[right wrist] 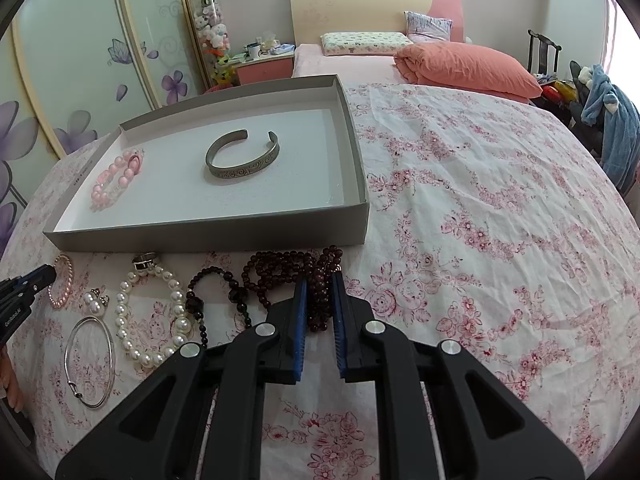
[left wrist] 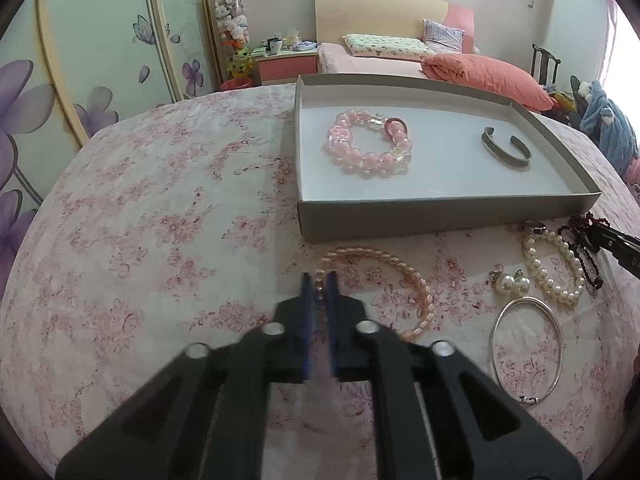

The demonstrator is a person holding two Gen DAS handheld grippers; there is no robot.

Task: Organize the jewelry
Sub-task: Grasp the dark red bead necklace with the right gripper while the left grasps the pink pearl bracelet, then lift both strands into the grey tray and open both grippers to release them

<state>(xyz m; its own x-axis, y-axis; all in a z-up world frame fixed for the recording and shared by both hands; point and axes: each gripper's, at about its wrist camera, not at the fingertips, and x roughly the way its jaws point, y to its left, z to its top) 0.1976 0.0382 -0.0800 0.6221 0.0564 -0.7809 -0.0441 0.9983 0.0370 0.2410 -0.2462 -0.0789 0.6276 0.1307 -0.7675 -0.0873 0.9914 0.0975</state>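
Claws both clamp: left claw [left wrist: 320, 280] on pink pearl bracelet [left wrist: 404, 280], right claw [right wrist: 320, 280] on dark beads [right wrist: 288, 268], tray [right wrist: 208, 236] edge just ahead; bare cloth [right wrist: 480, 200] to its right.

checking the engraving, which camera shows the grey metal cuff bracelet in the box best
The right wrist view. There the grey metal cuff bracelet lies near the middle of the shallow grey cardboard box, large enough to show its scroll engraving and open gap. In the left wrist view the cuff sits farther right, smaller, its pattern barely readable.
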